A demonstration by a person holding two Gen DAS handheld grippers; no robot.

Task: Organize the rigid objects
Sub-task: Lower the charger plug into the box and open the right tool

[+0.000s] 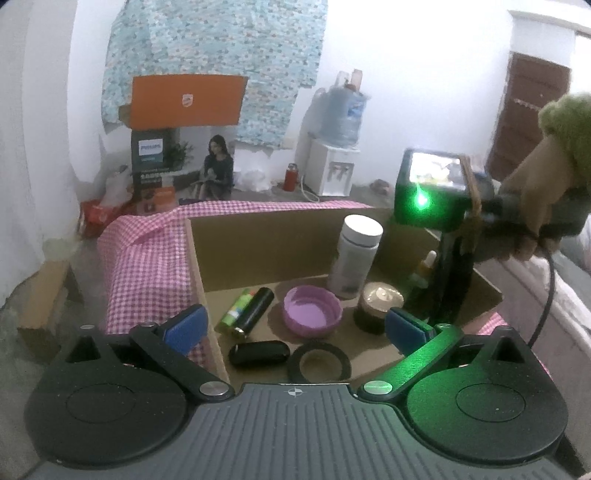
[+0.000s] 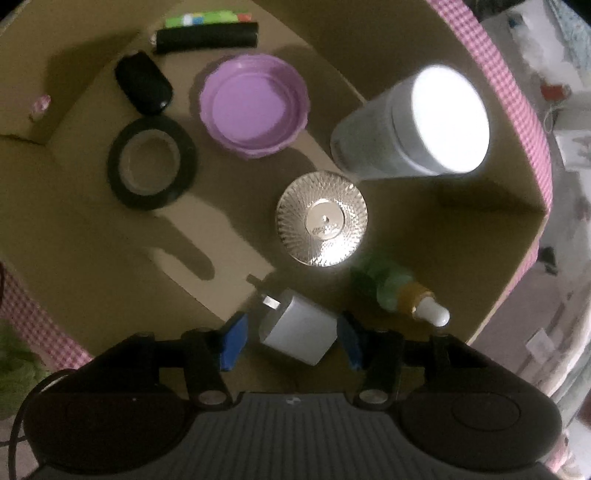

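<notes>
In the left wrist view, the dropper bottle [image 1: 426,266] at right of centre is mostly hidden behind the right hand-held gripper [image 1: 448,284], whose fingertips cannot be seen. At lower centre the black tape roll [image 1: 320,362] is cut off by the camera's own body. In the right wrist view the dropper bottle [image 2: 400,293] is blurred, and the green-labelled battery [image 2: 208,17] is clipped by the top edge.

Open left gripper [image 1: 295,325] hovers over a cardboard box [image 1: 258,243] holding a purple lid [image 1: 312,311] (batteries, perhaps, beside it)
</notes>
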